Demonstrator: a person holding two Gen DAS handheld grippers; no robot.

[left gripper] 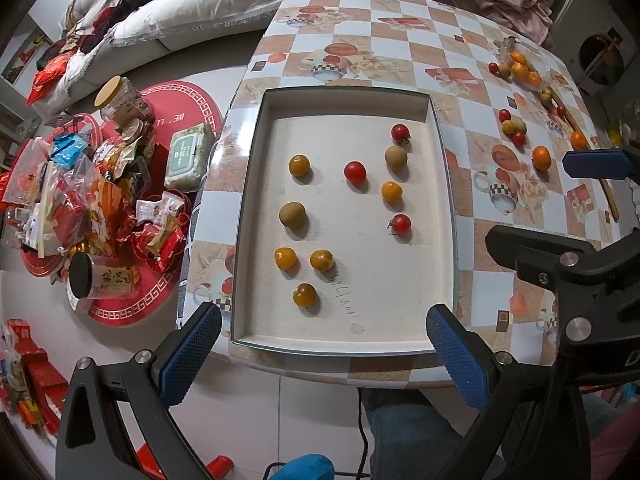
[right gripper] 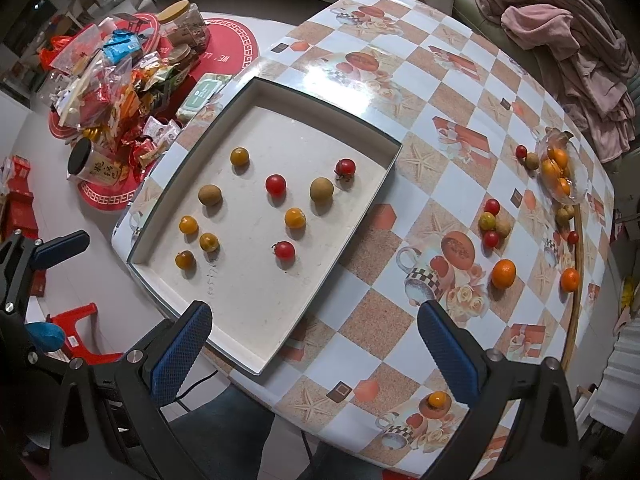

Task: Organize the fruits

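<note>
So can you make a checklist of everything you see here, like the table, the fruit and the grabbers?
Surface: checkered table, white tray at its near edge.
Job's things: ten small fruits in the tray, including a red tomato and a brown fruit; more loose on the table, like an orange.
Clutter: snack pile on the floor mat.
Grippers: left gripper and right gripper open, empty.
Cables: black cable near the floor.
Surroundings: sofa, pink clothes.

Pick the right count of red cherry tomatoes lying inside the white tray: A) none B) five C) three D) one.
C: the tray holds three red cherry tomatoes, one near its far right corner, one mid-tray and one lower right, among yellow and brown fruits.
</note>
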